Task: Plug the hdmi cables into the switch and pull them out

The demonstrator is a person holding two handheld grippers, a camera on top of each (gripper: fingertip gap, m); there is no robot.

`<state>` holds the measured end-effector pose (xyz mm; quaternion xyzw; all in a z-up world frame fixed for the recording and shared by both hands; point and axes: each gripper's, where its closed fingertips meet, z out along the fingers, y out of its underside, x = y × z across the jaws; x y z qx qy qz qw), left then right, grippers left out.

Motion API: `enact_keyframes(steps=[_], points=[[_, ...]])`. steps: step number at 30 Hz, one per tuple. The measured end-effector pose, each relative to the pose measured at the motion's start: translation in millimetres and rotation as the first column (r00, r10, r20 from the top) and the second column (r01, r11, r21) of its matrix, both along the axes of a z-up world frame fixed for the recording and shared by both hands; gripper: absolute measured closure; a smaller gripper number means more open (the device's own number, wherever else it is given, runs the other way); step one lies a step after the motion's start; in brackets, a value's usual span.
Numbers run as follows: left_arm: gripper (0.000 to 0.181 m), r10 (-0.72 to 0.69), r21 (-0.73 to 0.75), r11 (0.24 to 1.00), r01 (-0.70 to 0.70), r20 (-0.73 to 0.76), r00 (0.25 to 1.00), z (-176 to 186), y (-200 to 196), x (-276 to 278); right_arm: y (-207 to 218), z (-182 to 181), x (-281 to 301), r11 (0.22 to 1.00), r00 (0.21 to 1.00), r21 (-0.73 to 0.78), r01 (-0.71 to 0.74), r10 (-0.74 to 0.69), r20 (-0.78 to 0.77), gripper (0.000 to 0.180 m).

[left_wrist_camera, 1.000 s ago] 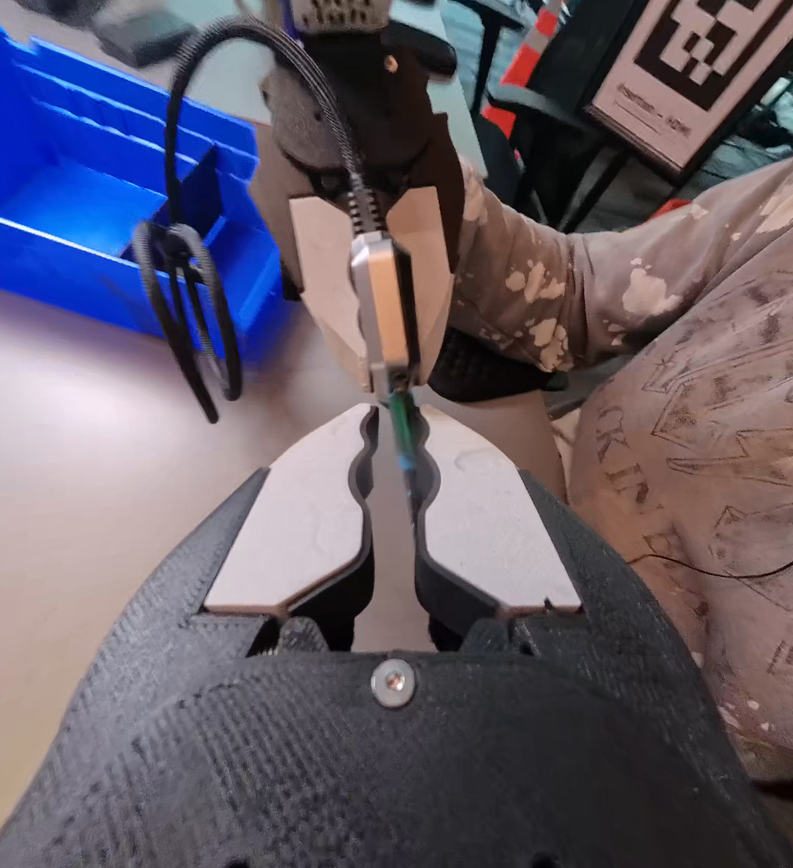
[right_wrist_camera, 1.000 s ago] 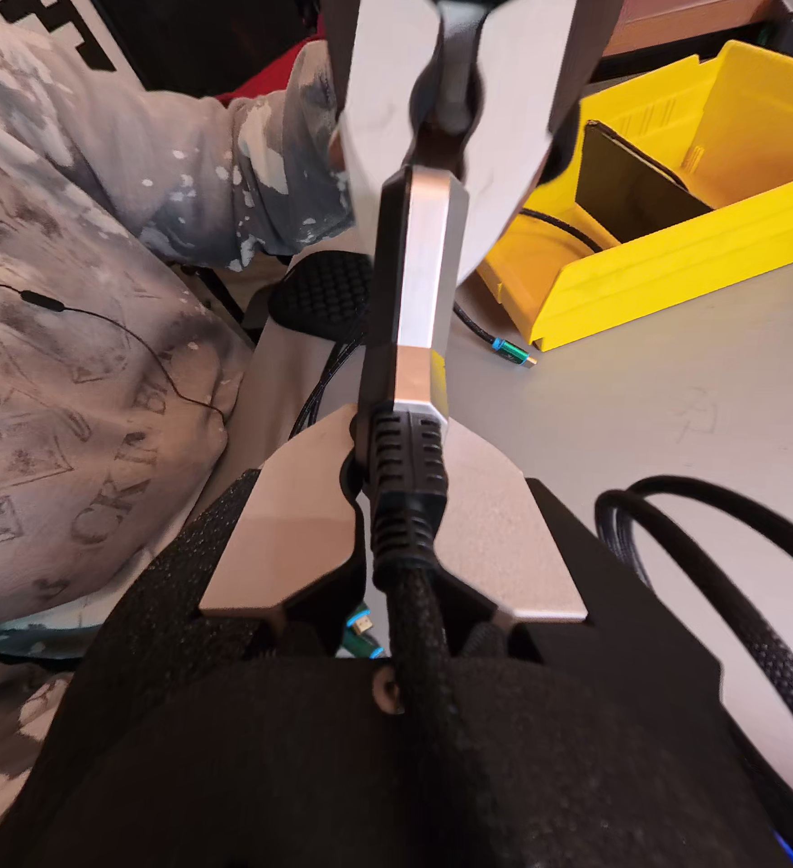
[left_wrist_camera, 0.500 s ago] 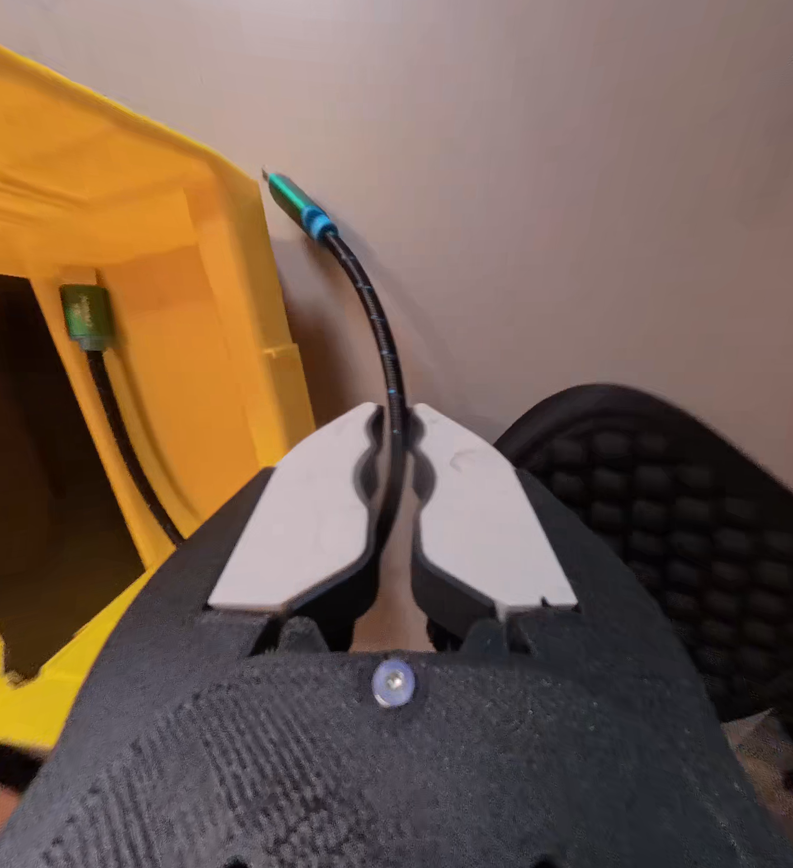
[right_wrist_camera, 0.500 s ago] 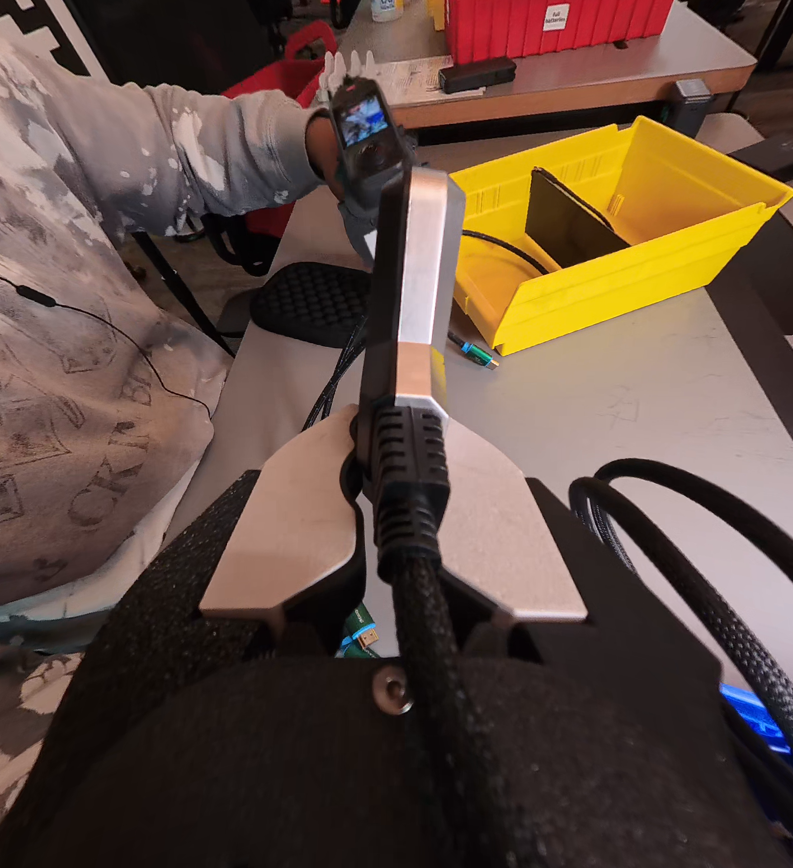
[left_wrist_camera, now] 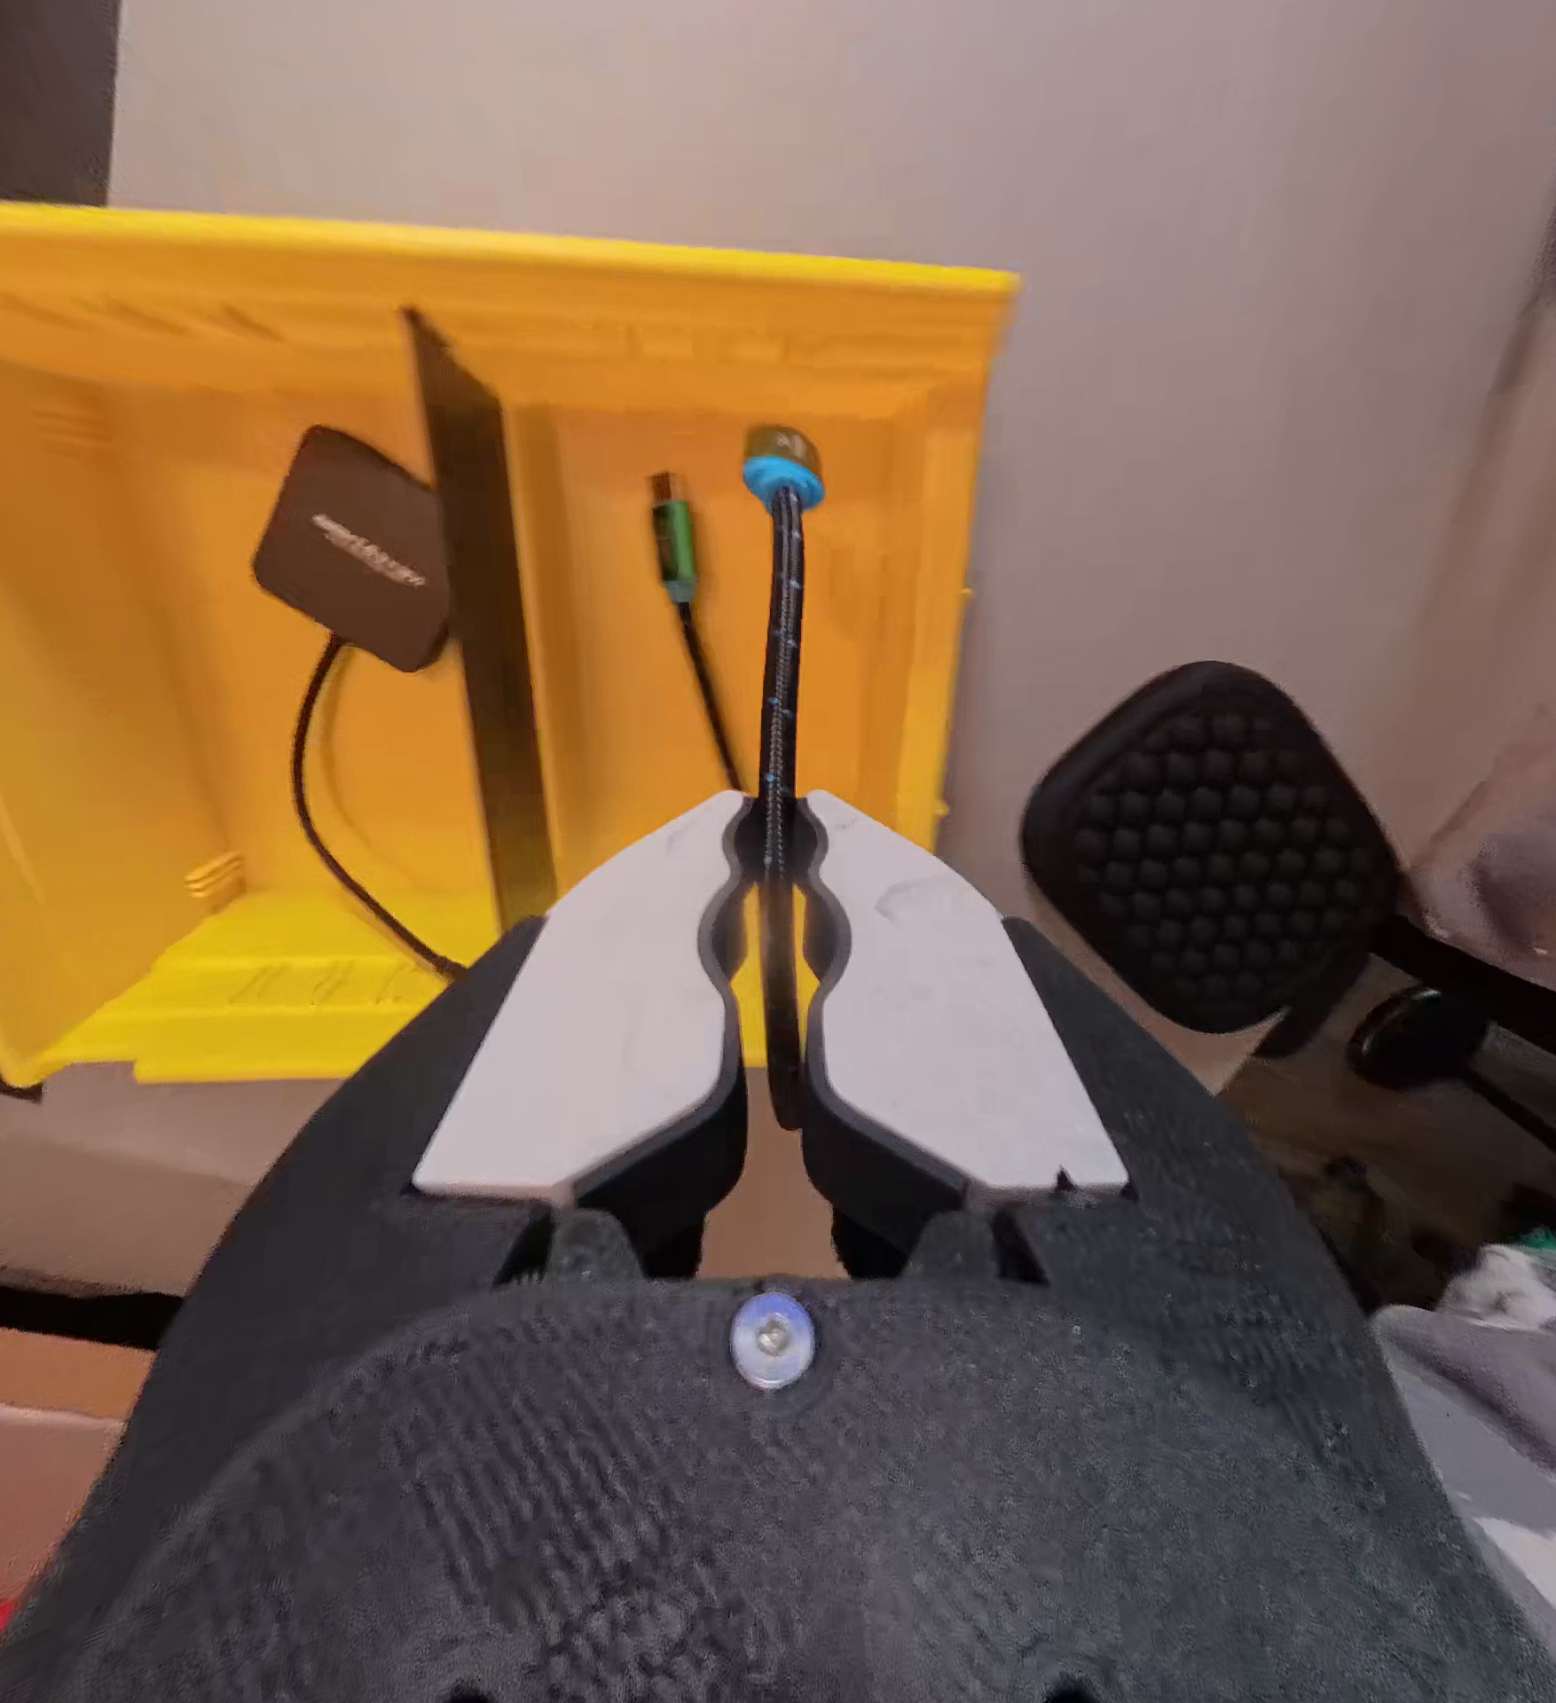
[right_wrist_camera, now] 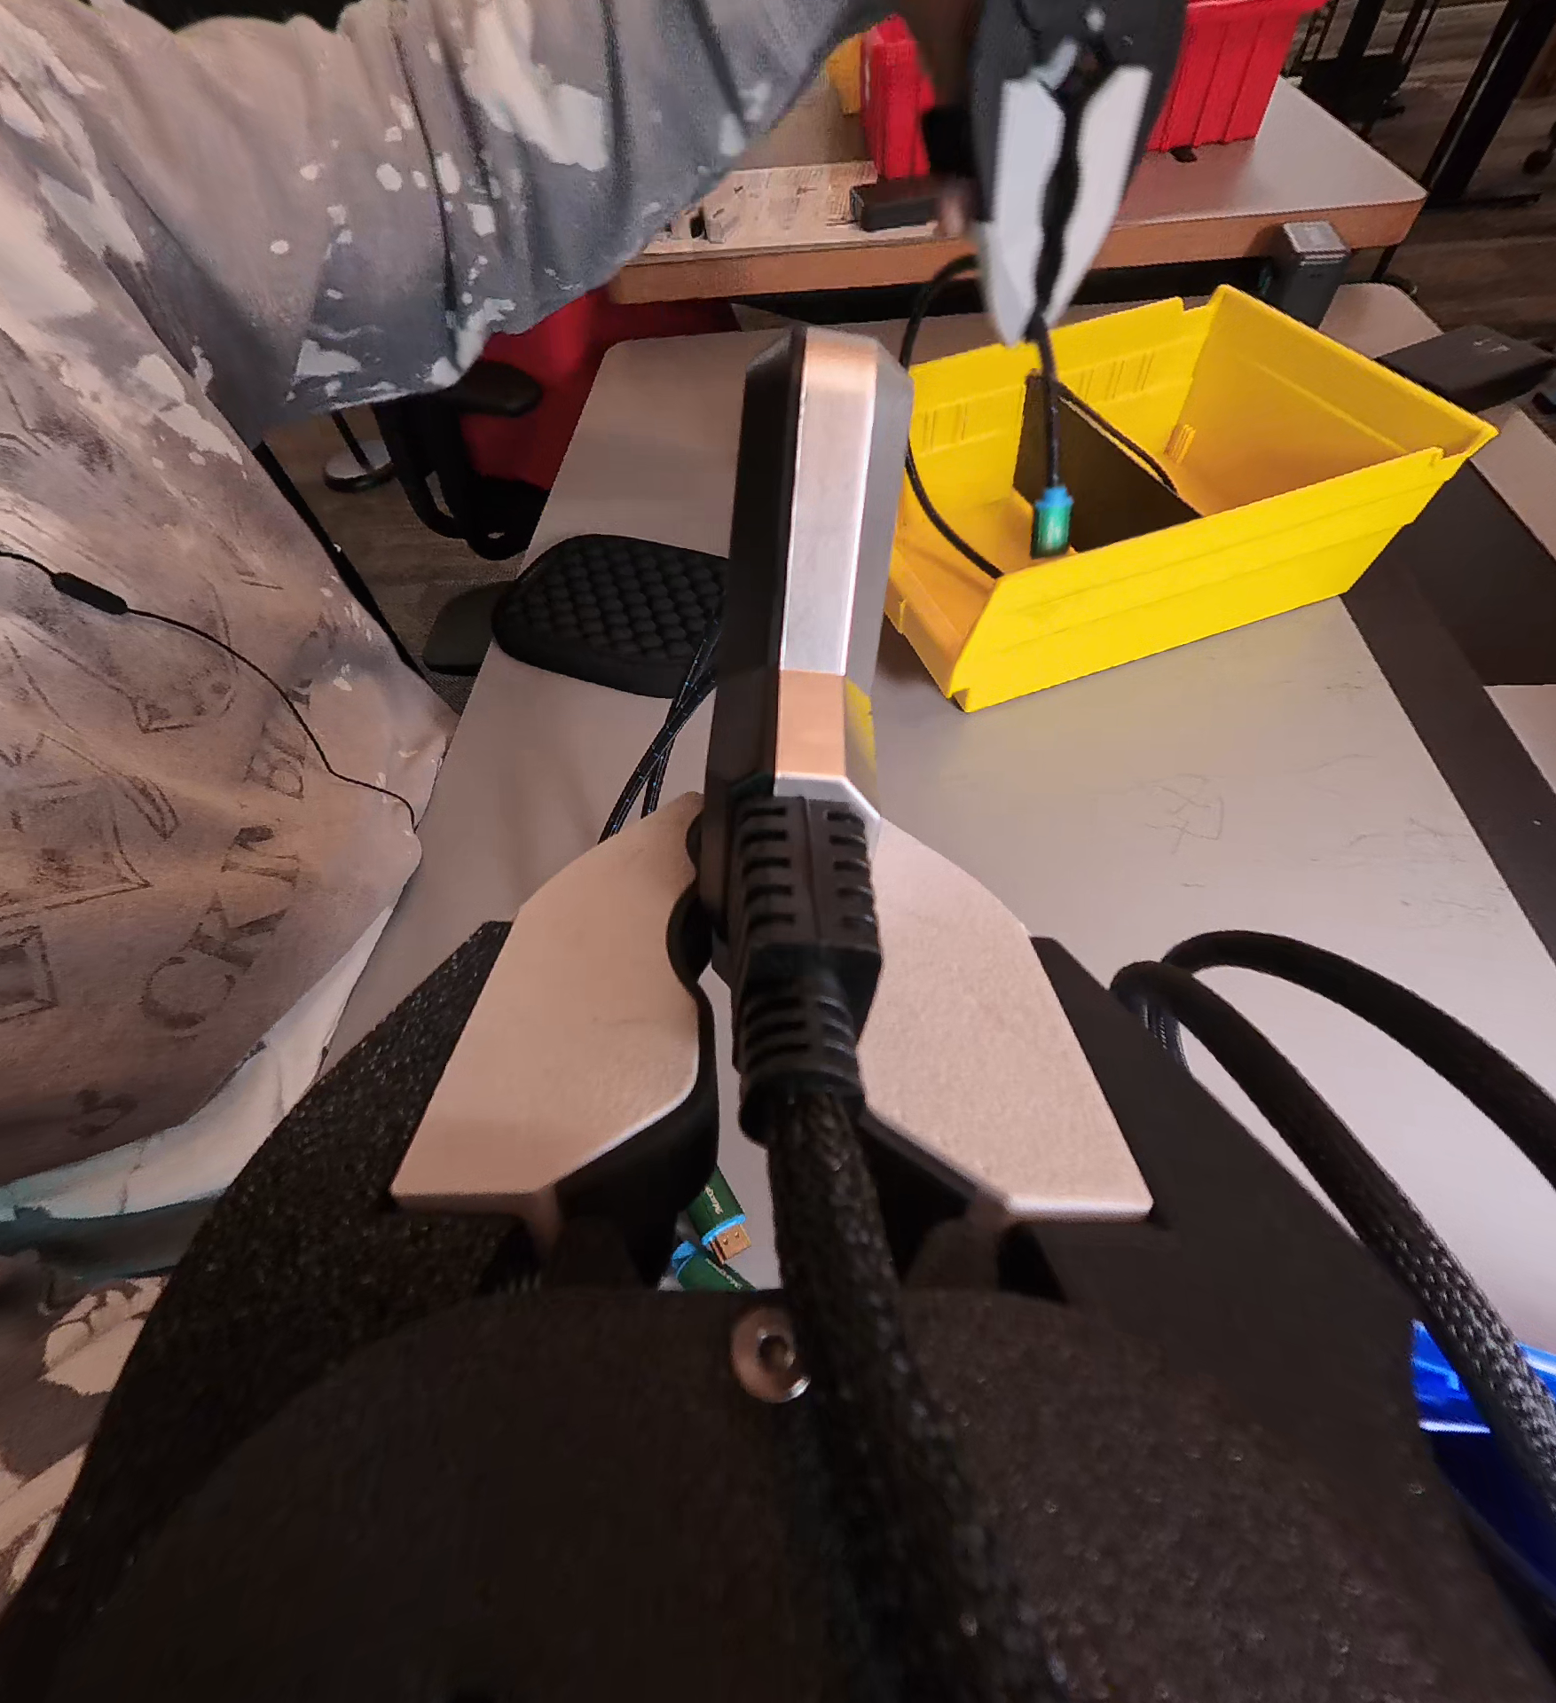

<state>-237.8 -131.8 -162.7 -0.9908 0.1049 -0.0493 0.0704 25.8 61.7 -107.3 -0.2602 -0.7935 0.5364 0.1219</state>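
My right gripper (right_wrist_camera: 783, 829) is shut on the near end of the silver and black HDMI switch (right_wrist_camera: 825, 553) and holds it upright above the table. A thick black braided HDMI cable (right_wrist_camera: 802, 931) is plugged into the switch's near end and runs back over the gripper. My left gripper (left_wrist_camera: 774, 811) is shut on a thin braided HDMI cable (left_wrist_camera: 782, 645). Its green and blue plug (left_wrist_camera: 782, 461) hangs over the open yellow bin (left_wrist_camera: 959, 571). In the right wrist view the left gripper (right_wrist_camera: 1046, 276) is above that bin (right_wrist_camera: 1171, 608), with the plug (right_wrist_camera: 1051, 521) dangling free of the switch.
In the yellow bin lie a black square device (left_wrist_camera: 355, 548) with its lead, a black divider (left_wrist_camera: 479, 599) and another green plug (left_wrist_camera: 671, 544). A black chair armrest (right_wrist_camera: 608, 608) is at the table's left edge. More green plugs (right_wrist_camera: 719, 1235) and a blue bin (right_wrist_camera: 1493, 1401) are near me.
The left gripper has drawn the thin cable's plug away from the switch and swung over to the yellow bin, where the plug now hangs. The right gripper still holds the switch.
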Motion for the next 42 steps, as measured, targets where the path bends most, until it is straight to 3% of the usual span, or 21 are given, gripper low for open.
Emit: enact_keyframes(steps=[4, 7, 11, 16, 20, 23, 25, 29, 33, 36, 39, 42], points=[[0.173, 0.083, -0.075, 0.993, -0.088, -0.069, 0.994, -34.9, 18.7, -56.4, 4.1, 1.0, -0.1, 1.000, 1.000, -0.006, 0.013, -0.014, -0.006, 0.159], [0.161, 0.122, -0.054, 0.990, -0.128, -0.100, 0.987, -47.4, 29.9, -76.8, 8.7, 2.3, -0.4, 0.999, 1.000, -0.016, 0.028, -0.028, -0.011, 0.159], [0.151, 0.150, 0.196, 0.974, -0.118, -0.158, 0.976, -20.6, 57.5, -79.5, 15.8, 2.8, -3.7, 0.998, 0.999, -0.036, 0.052, -0.053, -0.009, 0.159], [0.150, 0.144, 0.614, 0.784, -0.092, -0.036, 0.989, 33.3, 87.3, -19.1, 16.9, 10.1, -5.6, 0.996, 0.997, -0.059, 0.071, -0.072, -0.027, 0.159], [0.151, 0.030, 0.821, 0.564, -0.084, 0.081, 0.996, 46.0, 88.6, 61.1, 20.5, 27.5, -3.6, 0.991, 0.990, -0.086, 0.107, -0.114, -0.078, 0.159], [0.150, -0.038, 0.891, 0.428, -0.152, 0.186, 0.982, 39.5, 85.9, 110.7, 28.7, 47.7, -0.4, 0.983, 0.979, -0.104, 0.150, -0.162, -0.121, 0.159], [0.150, -0.066, 0.899, 0.389, -0.201, 0.245, 0.967, 28.1, 85.7, 133.0, 38.0, 64.6, 1.7, 0.976, 0.968, -0.099, 0.196, -0.208, -0.141, 0.159], [0.148, -0.057, 0.887, 0.390, -0.246, 0.290, 0.955, -1.0, 90.9, 144.6, 66.2, 110.6, 1.8, 0.940, 0.925, -0.070, 0.334, -0.342, -0.164, 0.159], [0.145, -0.067, 0.857, 0.417, -0.304, 0.362, 0.930, -17.6, 91.7, 146.1, 109.3, 162.0, -5.3, 0.855, 0.837, -0.007, 0.518, -0.509, -0.199, 0.159], [0.143, -0.057, 0.868, 0.392, -0.304, 0.353, 0.934, -15.6, 87.8, 143.3, 152.6, 186.4, -13.1, 0.739, 0.737, 0.112, 0.664, -0.622, -0.265, 0.158], [0.145, -0.026, 0.896, 0.330, -0.296, 0.322, 0.946, -6.0, 83.2, 136.7, 202.3, 187.8, -25.0, 0.580, 0.621, 0.226, 0.783, -0.699, -0.356, 0.158], [0.146, 0.020, 0.918, 0.274, -0.287, 0.292, 0.956, 1.6, 78.8, 129.1, 245.8, 161.9, -40.0, 0.452, 0.523, 0.264, 0.852, -0.750, -0.405, 0.159]])
